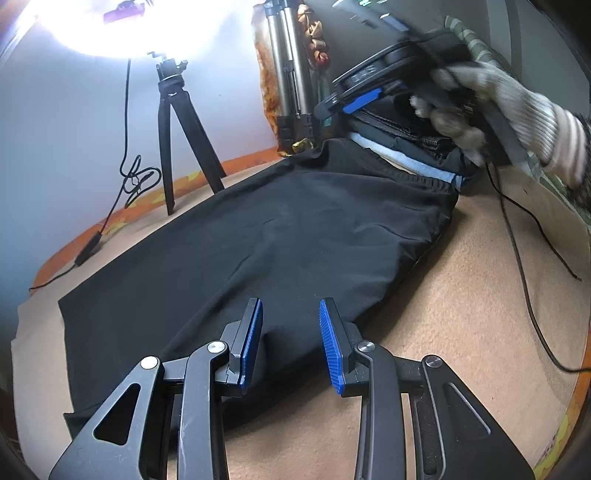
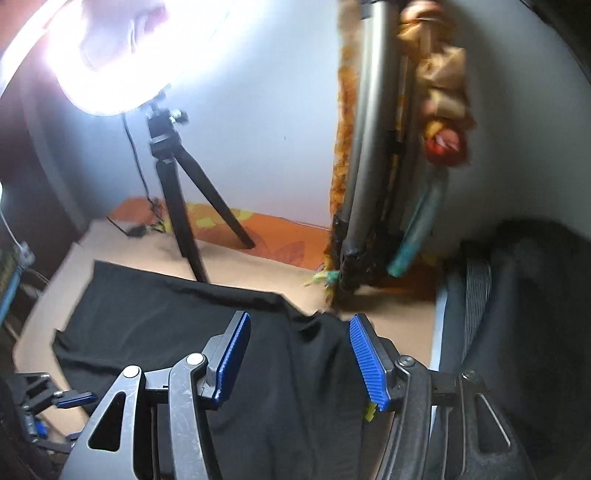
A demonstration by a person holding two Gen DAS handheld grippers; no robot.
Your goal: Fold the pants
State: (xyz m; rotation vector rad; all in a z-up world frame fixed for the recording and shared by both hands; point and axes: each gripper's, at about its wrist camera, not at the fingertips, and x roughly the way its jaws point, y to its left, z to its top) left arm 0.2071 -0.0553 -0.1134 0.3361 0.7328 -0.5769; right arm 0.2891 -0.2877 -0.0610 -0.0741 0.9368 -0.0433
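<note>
Black pants [image 1: 258, 229] lie spread flat on the tan blanket [image 1: 461, 314], the landmark for these notes. The waistband end with its light-blue trim [image 1: 424, 173] points toward the blanket's far right corner; the leg end reaches its left edge.

My left gripper [image 1: 291, 343] hovers at the near edge of the pants, the blue pads [image 1: 332, 350] partly apart. Black cloth lies under and between them, but I see neither pad pressing on it, so nothing is gripped.

My right gripper [image 2: 299, 354] sits over the far edge of the pants near the waistband, the jaws roughly half open, cloth beneath and between the pads, no pinch visible. From the left wrist view it appears blurred at the blanket's far right, in a hand wearing a knit glove [image 1: 517, 110].

At the blanket's far left stands a small black tripod [image 1: 173, 129] under a glaring ring light [image 1: 122, 29], its cable [image 1: 136, 181] coiled on the orange patterned sheet [image 1: 147, 195]. A silver tripod [image 1: 288, 74] with patterned fabric leans at the far side. A stack of dark folded clothes [image 1: 406, 133] lies beyond the waistband.
</note>
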